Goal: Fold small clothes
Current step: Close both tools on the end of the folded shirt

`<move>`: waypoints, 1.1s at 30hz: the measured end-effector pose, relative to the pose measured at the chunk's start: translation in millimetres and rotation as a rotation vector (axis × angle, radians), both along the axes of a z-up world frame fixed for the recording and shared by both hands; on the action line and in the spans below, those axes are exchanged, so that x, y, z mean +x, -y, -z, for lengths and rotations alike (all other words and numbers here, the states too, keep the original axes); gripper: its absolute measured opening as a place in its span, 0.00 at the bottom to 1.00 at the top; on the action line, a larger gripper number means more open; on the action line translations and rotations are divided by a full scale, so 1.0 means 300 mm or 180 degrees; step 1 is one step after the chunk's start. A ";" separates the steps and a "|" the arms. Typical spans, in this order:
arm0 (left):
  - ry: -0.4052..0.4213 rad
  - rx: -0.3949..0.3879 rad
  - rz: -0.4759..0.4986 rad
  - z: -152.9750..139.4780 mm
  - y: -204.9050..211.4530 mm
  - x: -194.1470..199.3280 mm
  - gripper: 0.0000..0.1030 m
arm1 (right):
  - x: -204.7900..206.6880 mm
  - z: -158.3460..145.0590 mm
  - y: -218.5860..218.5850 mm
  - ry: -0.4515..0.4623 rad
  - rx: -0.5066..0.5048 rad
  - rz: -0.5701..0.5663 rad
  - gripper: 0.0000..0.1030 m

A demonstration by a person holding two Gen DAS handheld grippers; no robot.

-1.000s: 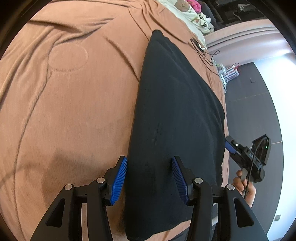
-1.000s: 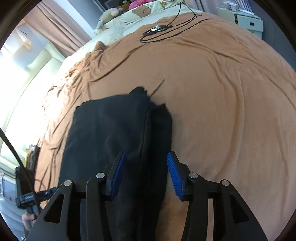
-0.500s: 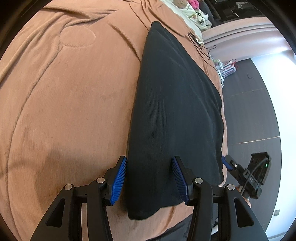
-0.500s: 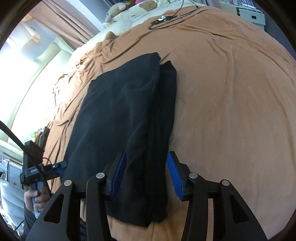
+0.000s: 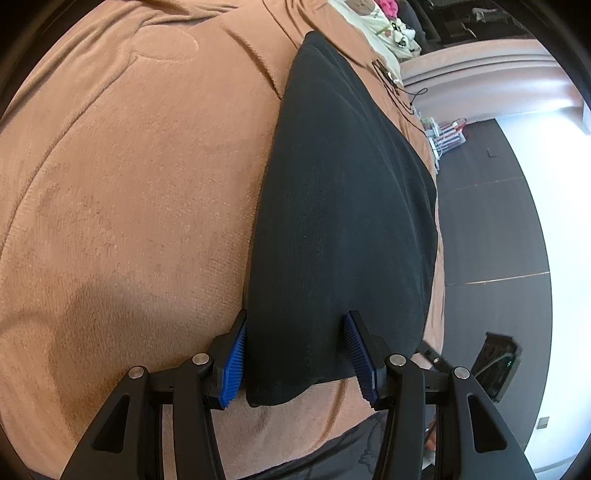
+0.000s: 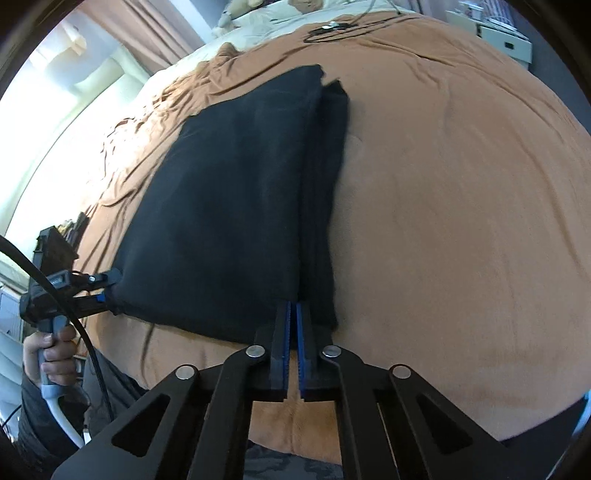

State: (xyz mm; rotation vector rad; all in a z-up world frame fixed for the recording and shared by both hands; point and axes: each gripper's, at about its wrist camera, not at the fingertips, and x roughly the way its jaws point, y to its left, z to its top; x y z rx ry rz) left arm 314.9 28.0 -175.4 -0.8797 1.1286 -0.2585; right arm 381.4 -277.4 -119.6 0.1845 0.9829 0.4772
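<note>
The right tongs (image 6: 294, 325), spread half a second ago, are now clenched on the near edge of the black garment (image 6: 236, 206). The left tongs (image 5: 295, 354) stay released, straddling the garment's other near corner. It lies folded flat on the brown bed (image 6: 461, 221).

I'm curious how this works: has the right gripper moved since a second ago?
Yes. The right gripper has drawn back along the black cloth to its near edge, away from the cable, and shut there.
</note>
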 end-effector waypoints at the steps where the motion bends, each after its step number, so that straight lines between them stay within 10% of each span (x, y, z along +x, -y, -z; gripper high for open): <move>1: -0.0005 -0.0008 -0.0003 0.002 -0.002 0.000 0.51 | -0.003 0.010 0.008 -0.0019 0.0002 0.0022 0.00; 8: -0.0014 -0.0078 -0.0038 0.006 -0.018 0.009 0.51 | -0.045 -0.050 0.043 0.0043 0.0311 0.0044 0.01; 10: -0.0009 -0.0117 -0.0070 0.008 -0.020 0.013 0.51 | -0.046 -0.050 0.055 0.0035 0.0394 0.0038 0.18; 12: -0.0001 -0.0140 -0.0090 0.014 -0.021 0.006 0.51 | -0.036 -0.044 0.064 0.0043 0.0468 0.0085 0.65; 13: -0.0003 -0.0138 -0.0099 0.015 -0.021 0.006 0.50 | -0.027 -0.041 0.068 0.0082 0.0503 0.0144 0.66; 18: 0.0008 -0.0030 -0.0083 -0.001 -0.013 0.002 0.34 | 0.038 0.021 0.036 0.0003 0.0499 0.0205 0.65; 24: 0.0190 0.0016 -0.0043 -0.055 -0.022 -0.032 0.26 | 0.059 0.079 -0.049 -0.0174 0.0384 0.0112 0.21; 33: 0.0248 0.0121 0.0067 -0.146 -0.086 -0.117 0.24 | -0.050 0.038 -0.081 -0.0207 0.0385 -0.0122 0.18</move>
